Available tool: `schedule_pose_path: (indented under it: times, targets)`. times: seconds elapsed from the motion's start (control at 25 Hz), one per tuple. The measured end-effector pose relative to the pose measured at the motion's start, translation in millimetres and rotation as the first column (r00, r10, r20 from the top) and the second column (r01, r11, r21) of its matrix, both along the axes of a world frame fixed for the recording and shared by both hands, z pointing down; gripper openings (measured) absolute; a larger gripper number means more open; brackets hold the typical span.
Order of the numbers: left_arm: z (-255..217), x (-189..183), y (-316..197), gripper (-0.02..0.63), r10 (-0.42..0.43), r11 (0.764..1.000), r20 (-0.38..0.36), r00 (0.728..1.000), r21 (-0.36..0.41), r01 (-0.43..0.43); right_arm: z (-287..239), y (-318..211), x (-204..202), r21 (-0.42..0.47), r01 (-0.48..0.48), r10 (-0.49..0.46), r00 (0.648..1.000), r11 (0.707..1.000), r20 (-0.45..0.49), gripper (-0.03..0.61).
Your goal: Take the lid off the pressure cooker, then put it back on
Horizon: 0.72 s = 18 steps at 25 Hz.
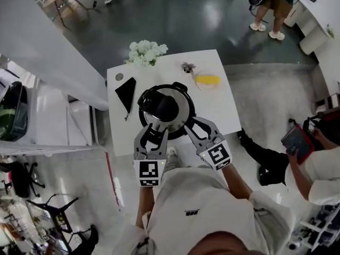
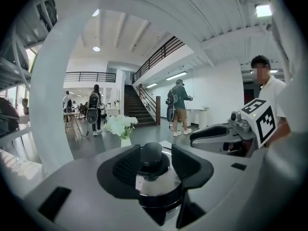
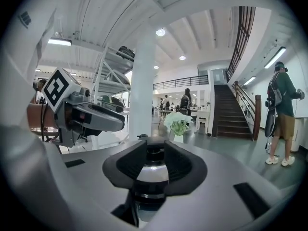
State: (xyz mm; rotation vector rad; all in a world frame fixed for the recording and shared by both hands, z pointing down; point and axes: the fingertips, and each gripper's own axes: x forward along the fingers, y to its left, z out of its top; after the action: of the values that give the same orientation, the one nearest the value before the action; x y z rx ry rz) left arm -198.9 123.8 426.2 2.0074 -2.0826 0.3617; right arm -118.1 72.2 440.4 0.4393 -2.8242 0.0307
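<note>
1. At the far left corner of the white table (image 1: 119, 129) a small grey disc (image 1: 119, 77) is seen. A flat black triangular item (image 1: 126, 93) lies just to its right, apart from the pot.
2. A bunch of white flowers (image 1: 147, 52) is set at the far edge of the table, left of centre.
3. The left gripper (image 1: 154, 129) is held at the near left side of the pressure cooker (image 1: 159, 122). Its jaws are spread and nothing is clamped. In the left gripper view the black knob (image 2: 151, 154) is framed in the gap beyond the pads. Whether the fingertips touch the pot cannot be told.
4. The pressure cooker is placed at the middle of the table, nearer the near edge. Its steel lid (image 1: 182, 104) is seated on it, with the knob at the centre.
5. The right gripper (image 1: 194, 125) is held at the near right side of the pot, level with the left one. Its jaws are parted by a narrower gap and nothing is held. The lid is seen through that gap in the right gripper view.
6. On the far right part of the table a small dark object (image 1: 187, 66) is found, and a yellow item (image 1: 207, 80) just right of it.
7. On the dark floor at the far right a person (image 1: 268, 9) is seen standing, well apart from the table.
</note>
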Motion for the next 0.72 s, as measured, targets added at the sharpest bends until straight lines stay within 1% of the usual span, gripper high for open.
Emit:
schedule_pose_path:
  times: [0.12,0.28,0.52,0.72]
  targets:
    - [9,-7,-16,0.224,0.04,0.999,-0.017,0.999,-0.034,-0.04,6,-10,-8,-0.011,-0.019,0.018,1.0,1.0,-0.02,0.101]
    - [18,-14,-35,0.262,0.094,0.992,-0.031,0.995,-0.08,-0.096,11,-20,-16,-0.035,-0.058,0.056,0.997,0.998,-0.051,0.101]
    - [34,-20,-59,0.276,0.179,0.972,-0.054,0.982,-0.144,-0.185,23,-33,-29,-0.04,-0.084,0.08,0.994,0.996,-0.076,0.101]
    - [45,-20,-73,0.282,0.22,0.956,-0.075,0.973,-0.184,-0.23,28,-41,-34,-0.045,-0.106,0.102,0.99,0.993,-0.094,0.101]
